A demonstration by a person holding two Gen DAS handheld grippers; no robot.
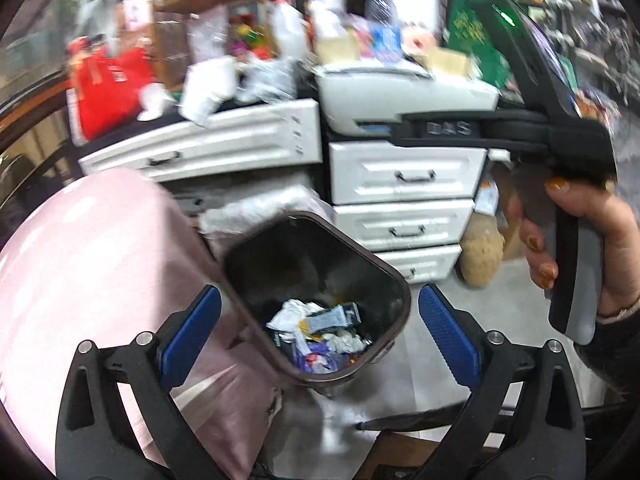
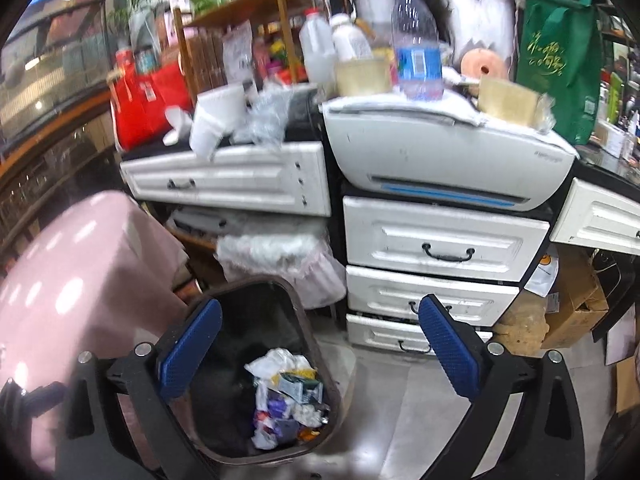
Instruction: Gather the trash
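Where the floor meets the furniture at the far side, a white chest of drawers with black handles fills most of the scene, a white printer sitting on its top. To the left of the printer, a wide white drawer front carries a cluttered surface: a red bag, a white cup tipped on its side, crumpled clear plastic. On the printer stand a clear water bottle with a blue label and a white jug; a green tote bag hangs at the far right. A pink cushioned seat bulks at the near left.

The dark brown bin stands on the grey floor just beside that seat, in front of the drawers. Its trash lies at the bottom: crumpled white tissue, a small printed carton, purple and orange wrappers.

The left gripper hangs above the bin with its blue-padded jaws spread wide and nothing between them. The right gripper hangs beside it, jaws likewise spread and empty, the bin below its left finger. In the left wrist view, a hand with orange-painted nails holds the right gripper's handle at the right edge.
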